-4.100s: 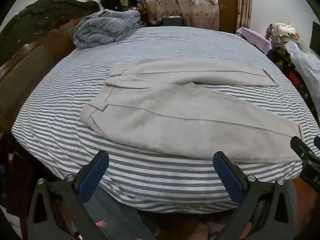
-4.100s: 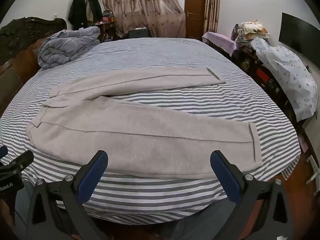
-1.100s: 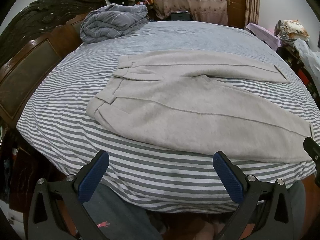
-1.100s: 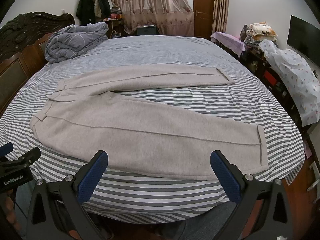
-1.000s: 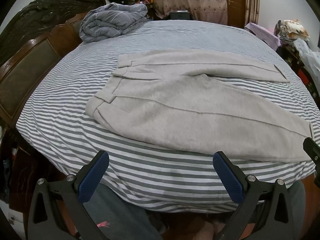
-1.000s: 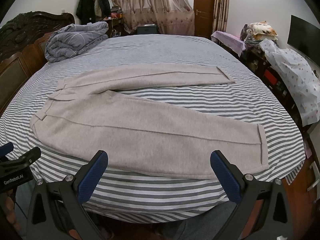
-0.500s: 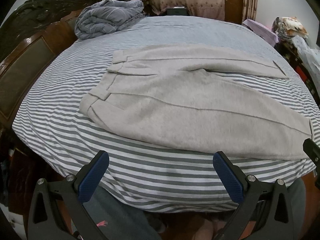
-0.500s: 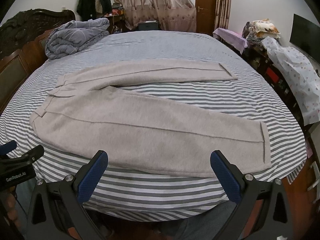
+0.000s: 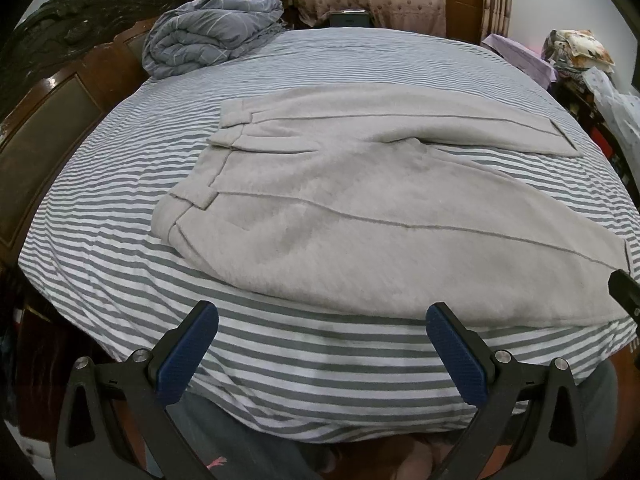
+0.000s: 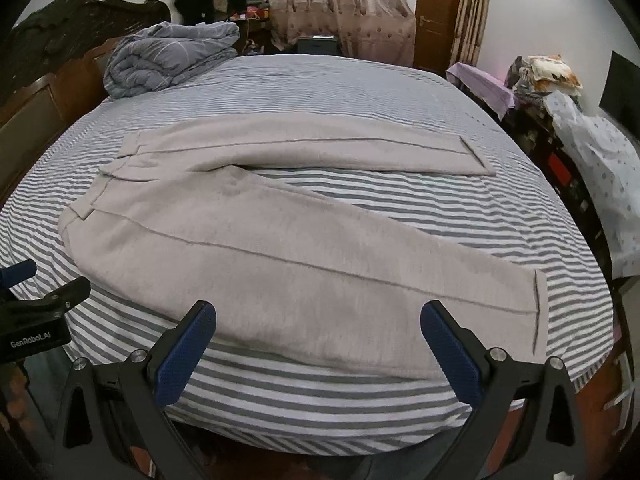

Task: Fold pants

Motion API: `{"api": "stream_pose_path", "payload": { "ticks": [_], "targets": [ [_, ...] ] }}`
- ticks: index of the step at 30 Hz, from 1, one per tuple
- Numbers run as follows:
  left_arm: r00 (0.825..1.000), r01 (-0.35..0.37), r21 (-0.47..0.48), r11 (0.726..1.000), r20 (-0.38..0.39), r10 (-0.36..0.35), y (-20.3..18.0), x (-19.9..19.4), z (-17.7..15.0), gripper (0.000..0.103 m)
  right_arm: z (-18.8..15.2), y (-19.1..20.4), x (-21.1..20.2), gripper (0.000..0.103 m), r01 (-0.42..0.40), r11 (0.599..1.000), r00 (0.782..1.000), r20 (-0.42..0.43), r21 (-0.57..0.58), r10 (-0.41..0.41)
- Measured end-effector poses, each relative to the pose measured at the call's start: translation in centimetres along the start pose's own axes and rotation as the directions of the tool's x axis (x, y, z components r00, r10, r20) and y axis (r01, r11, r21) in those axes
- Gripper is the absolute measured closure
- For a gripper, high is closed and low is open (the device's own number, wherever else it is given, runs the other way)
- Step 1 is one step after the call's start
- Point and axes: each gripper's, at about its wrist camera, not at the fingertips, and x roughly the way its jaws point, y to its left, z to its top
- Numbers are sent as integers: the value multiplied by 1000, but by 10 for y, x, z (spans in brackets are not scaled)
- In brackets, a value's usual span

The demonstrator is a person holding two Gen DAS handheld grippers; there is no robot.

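My left gripper [image 9: 322, 354] is spread wide with nothing between its 2 blue pads [image 9: 186, 354], hanging over the near edge of the bed [image 9: 320, 376]. My right gripper [image 10: 318, 352] is spread just as wide and also empty, at the same edge further to my right. Neither touches the cloth.

The pants [image 9: 360, 208] lie flat on the striped sheet just ahead of both tools. Their waistband [image 9: 196, 196] sits ahead and to the left of my left gripper, and the 2 legs run off to the right, splitting into a V. The near leg ends in a cuff [image 10: 538, 308] just ahead and right of my right gripper's right pad; the far leg's cuff [image 10: 476, 156] lies further ahead, with a wedge of bare sheet between the legs.

Well beyond the pants, ahead and to the left, a rolled grey quilt [image 9: 212, 36] rests against the dark wooden headboard [image 9: 60, 92]. Curtains [image 10: 332, 4] and a door [image 10: 438, 12] stand past the far end of the bed. In the right view the tip of my left gripper shows at the left edge.
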Motion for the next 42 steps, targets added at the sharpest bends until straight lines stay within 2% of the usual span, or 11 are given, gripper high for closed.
{"api": "stream_pose_path", "payload": {
  "ticks": [7,12,19,24,26,28,31,34,37,40,42],
  "targets": [
    [1000,-3,5,1000,4,3,15,12,13,0,10,1,12,2,-3,1000,1000,-20,-6,3],
    [1000,5,-28,1000,21,-4,40,17,36,0,27,2,23,3,-50,998,998,-35,-45,49],
    [999,0,-182,983,51,9,104,33,89,0,87,11,46,4,-155,981,988,-38,-119,152],
    [996,-32,-212,977,71,48,139,63,137,0,137,21,75,4,-207,952,978,-58,-225,199],
    [997,-4,-199,980,74,19,148,77,151,0,160,24,92,4,-211,933,978,-62,-291,201],
    [998,-12,-143,990,62,21,157,97,166,0,181,25,107,4,-228,917,974,-70,-327,217],
    [998,-20,-66,998,52,24,170,129,188,0,214,23,138,4,-294,894,956,-110,-339,273],
    [999,41,-81,996,15,-40,182,159,205,0,246,24,173,4,-343,876,939,-149,-338,311],
    [992,123,-126,984,-15,-126,200,196,225,0,274,27,213,6,-382,861,923,-191,-335,335],
    [992,125,-131,983,-17,-129,213,226,241,0,295,33,252,15,-401,846,912,-244,-352,331],
    [990,138,-143,980,-20,-143,221,244,250,0,306,39,282,27,-393,835,911,-283,-385,299]
  ]
}}
